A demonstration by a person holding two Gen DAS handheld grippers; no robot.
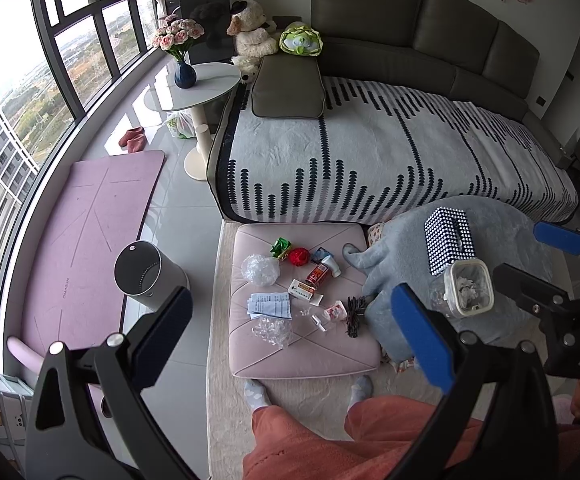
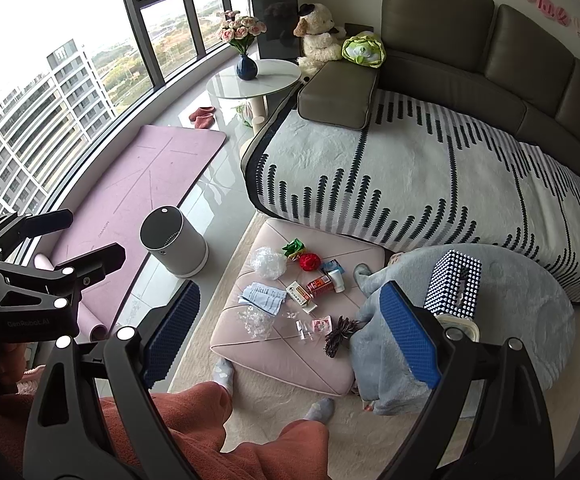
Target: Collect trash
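Trash: crumpled plastic wrap, paper slip, wrappers strewn on pink ottoman; bin beside it; left gripper, right gripper both wide, empty; risk: medicine bottle, box mistaken for trash.

Pink ottoman, purple mat

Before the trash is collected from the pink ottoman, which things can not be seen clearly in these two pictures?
- Clear lidded container: in the right wrist view, mostly hidden behind the right claw's finger.
- Printed paper and small box: text too small in both views.
- Bin: inside dark, contents unreadable.
- Left claw: base cut off by the bottom edge.
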